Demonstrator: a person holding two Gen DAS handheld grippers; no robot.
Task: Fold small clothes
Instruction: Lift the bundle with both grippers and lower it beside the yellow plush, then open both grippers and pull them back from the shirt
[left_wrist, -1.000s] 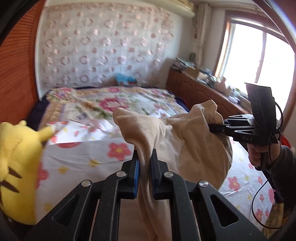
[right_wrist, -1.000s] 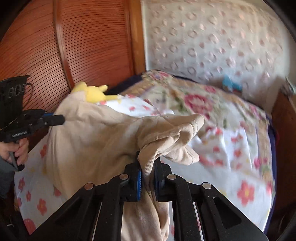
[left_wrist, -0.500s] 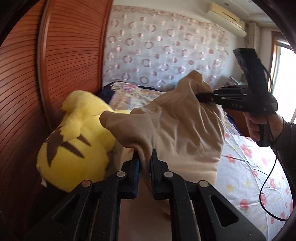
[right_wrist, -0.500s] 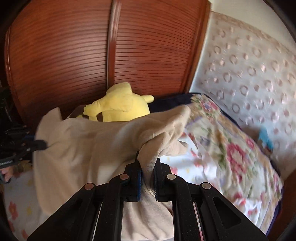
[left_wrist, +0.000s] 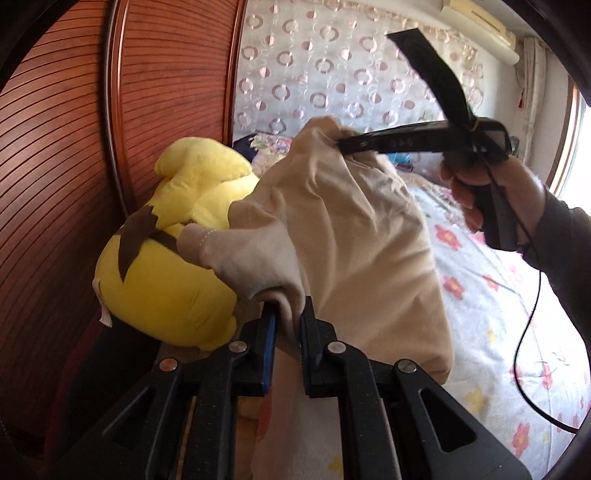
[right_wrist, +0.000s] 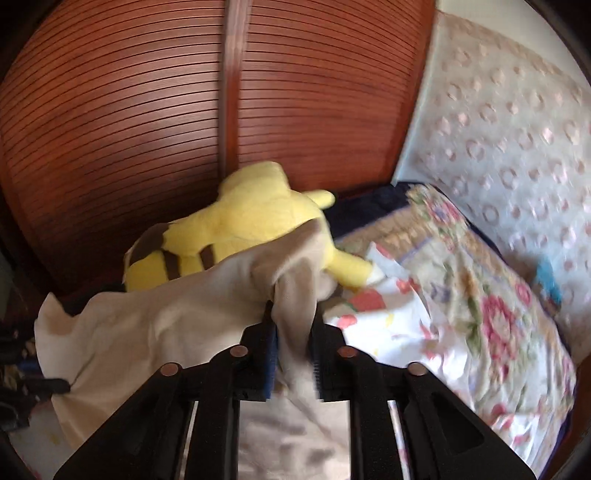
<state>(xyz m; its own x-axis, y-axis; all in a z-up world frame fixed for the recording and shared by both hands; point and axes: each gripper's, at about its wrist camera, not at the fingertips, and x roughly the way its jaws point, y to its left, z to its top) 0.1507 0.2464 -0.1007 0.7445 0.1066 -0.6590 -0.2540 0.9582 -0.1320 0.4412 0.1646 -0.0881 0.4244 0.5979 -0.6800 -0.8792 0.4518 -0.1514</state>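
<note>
Both cameras have swung away from the window and the open stretch of bed toward the slatted wooden wardrobe (right_wrist: 184, 110), so the yellow plush toy (left_wrist: 166, 266) now sits close behind the cloth where a second ago it was only at the frame edge.

The beige garment (left_wrist: 351, 240) hangs in the air between the two tools, above the flowered bed (left_wrist: 498, 295) — this looks like the lift-and-spread step, before any fold is laid. Next, I judge, it must be lowered flat onto the sheet clear of the toy, with the two held points kept level.

The left hand-held gripper (left_wrist: 287, 325) is nearly closed, its jaws pinching a bunched corner of the fabric. The right hand-held gripper (right_wrist: 293, 325) is likewise clamped down on a thick fold — in the left view its tips bite the garment's upper edge, held by the right hand (left_wrist: 495, 195).
</note>
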